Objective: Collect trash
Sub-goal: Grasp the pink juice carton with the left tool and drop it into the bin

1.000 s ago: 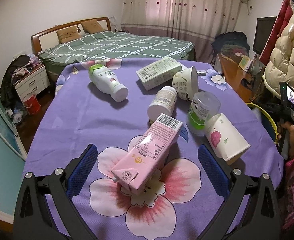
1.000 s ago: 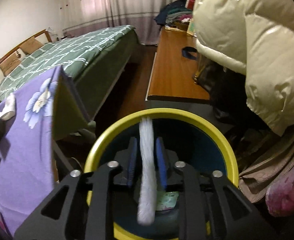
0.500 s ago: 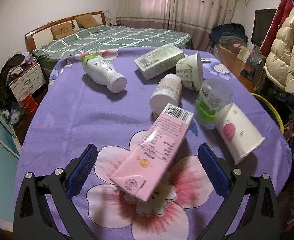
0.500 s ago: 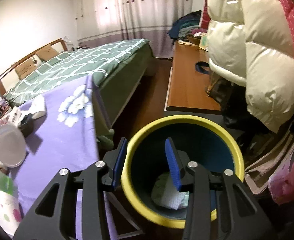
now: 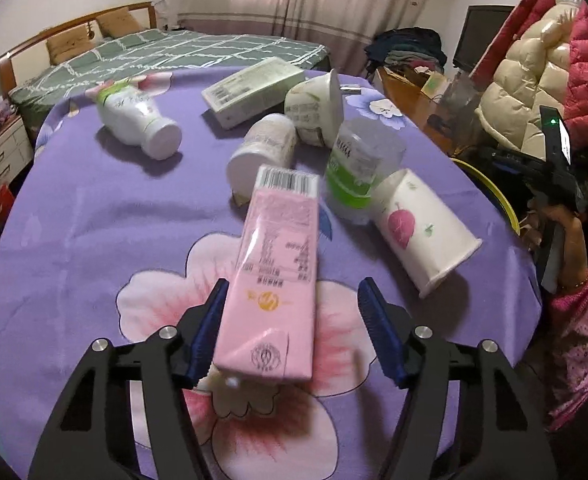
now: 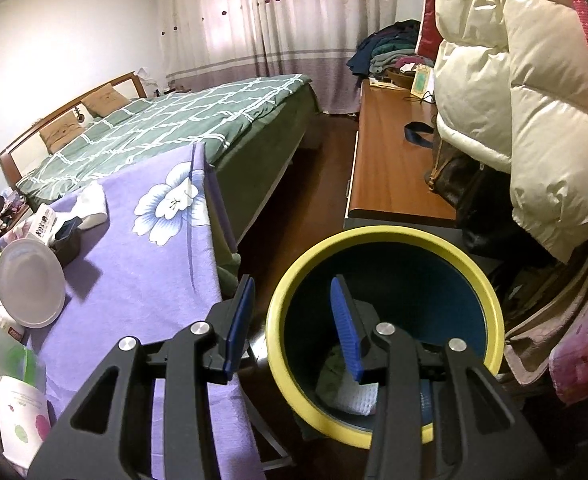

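Left gripper (image 5: 294, 330), jaws spread, straddles a pink carton (image 5: 272, 280) at the near edge of the purple-clothed table (image 5: 74, 220), cups (image 5: 422, 228) and bottles (image 5: 138, 120) beyond, as the right gripper (image 6: 292, 330) hangs agape over the yellow-rimmed bin (image 6: 386, 240).

The left gripper (image 5: 294, 332) has its jaws spread either side of the pink carton (image 5: 272, 280), left pad touching it; the right gripper (image 6: 290, 326) hangs open above the bin's rim (image 6: 374, 236)
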A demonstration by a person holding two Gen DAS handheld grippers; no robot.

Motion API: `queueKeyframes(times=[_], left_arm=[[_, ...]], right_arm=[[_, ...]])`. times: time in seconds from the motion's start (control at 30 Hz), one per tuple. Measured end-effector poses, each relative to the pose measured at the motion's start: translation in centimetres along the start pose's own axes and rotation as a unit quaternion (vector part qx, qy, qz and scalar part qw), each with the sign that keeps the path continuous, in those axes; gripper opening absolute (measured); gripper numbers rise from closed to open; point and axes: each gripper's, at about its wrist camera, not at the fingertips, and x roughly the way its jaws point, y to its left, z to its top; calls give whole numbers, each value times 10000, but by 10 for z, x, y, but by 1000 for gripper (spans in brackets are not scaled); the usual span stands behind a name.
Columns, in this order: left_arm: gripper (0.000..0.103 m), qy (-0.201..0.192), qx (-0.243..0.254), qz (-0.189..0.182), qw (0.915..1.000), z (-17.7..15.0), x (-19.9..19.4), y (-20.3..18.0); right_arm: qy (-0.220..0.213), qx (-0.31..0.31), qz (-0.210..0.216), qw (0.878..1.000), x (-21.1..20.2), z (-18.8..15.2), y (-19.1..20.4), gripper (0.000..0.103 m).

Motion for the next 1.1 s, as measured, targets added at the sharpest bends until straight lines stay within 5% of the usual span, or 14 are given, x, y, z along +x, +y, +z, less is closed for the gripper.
queueKeyframes(times=[0.13,0.3,0.43,0.83,1.1], left_arm=[[62,103,63,348,9993,11,8,1],[41,341,142,342,9987,21,23,1],[39,352,214,362,9985,28,25,-3],[38,-297,452,404,9977,51,-28,-27],[38,-783,999,-137,9918,88,-54,-96]], right_arm=[[-22,17,52,10000,-3,0,1,38],[-8,17,89,10000,-5,0,-1,38],[-14,59,125,9999,-7,-2,-4,38],[-210,74,231,9995,-39,-12,-15,38],[-269,134,50,9995,-59,-22,-43,41]])
